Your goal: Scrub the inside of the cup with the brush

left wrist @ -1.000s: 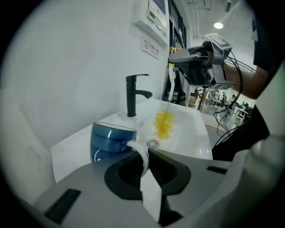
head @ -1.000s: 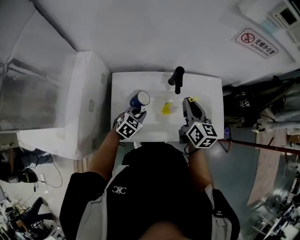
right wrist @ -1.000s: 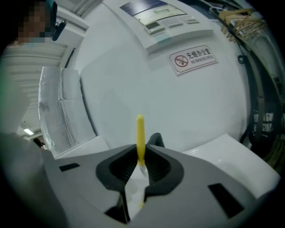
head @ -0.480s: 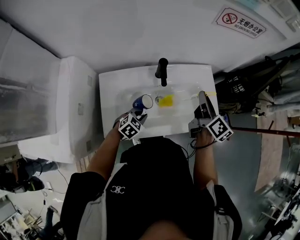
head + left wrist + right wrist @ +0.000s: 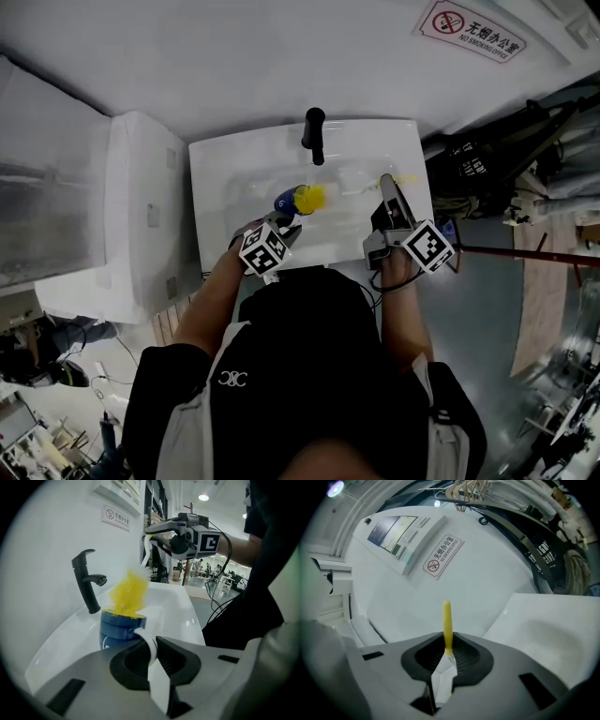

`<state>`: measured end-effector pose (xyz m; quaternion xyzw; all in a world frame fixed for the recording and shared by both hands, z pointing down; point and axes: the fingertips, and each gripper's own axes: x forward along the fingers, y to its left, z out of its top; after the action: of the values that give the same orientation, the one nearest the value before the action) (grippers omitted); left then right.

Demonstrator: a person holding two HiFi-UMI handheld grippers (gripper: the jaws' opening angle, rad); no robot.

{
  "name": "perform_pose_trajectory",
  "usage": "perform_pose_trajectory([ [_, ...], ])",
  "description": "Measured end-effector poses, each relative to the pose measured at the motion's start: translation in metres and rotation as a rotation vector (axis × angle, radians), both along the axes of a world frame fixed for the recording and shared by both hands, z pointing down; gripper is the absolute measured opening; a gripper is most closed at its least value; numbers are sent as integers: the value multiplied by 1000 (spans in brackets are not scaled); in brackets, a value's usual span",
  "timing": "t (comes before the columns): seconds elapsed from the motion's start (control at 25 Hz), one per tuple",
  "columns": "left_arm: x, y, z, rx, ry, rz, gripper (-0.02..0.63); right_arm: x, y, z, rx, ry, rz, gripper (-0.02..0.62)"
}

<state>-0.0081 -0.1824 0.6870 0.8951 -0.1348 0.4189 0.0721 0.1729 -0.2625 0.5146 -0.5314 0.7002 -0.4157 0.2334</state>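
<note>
Brush (image 5: 127,591) in right gripper (image 5: 447,648), bristles at cup (image 5: 116,632) in left gripper (image 5: 154,654)

Your head view is dim and grey, and the white sink (image 5: 211,187) ahead of your left gripper (image 5: 284,223) is its brightest patch. Both gripper views bulge fisheye-fashion into black corners. A ceiling lamp (image 5: 203,497) glares above your right gripper (image 5: 154,530), and the bristles (image 5: 127,591) just past the left jaws are blurred.
</note>
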Motion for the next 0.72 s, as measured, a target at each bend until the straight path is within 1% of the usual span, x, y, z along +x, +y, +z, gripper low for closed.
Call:
perform_pose_trajectory([
  [0.12, 3, 3, -2, 2, 3, 17, 46, -9, -5, 1, 13, 25, -27, 55],
  [0.32, 2, 3, -11, -10, 31, -6, 46, -16, -15, 4, 15, 88, -47, 55],
  [0.56, 6, -1, -24, 0, 56, -8, 46, -42, -33, 6, 29, 102, -96, 55],
  [0.72, 14, 1, -27, 0, 63, 13, 46, -58, -42, 6, 31, 77, -125, 55],
])
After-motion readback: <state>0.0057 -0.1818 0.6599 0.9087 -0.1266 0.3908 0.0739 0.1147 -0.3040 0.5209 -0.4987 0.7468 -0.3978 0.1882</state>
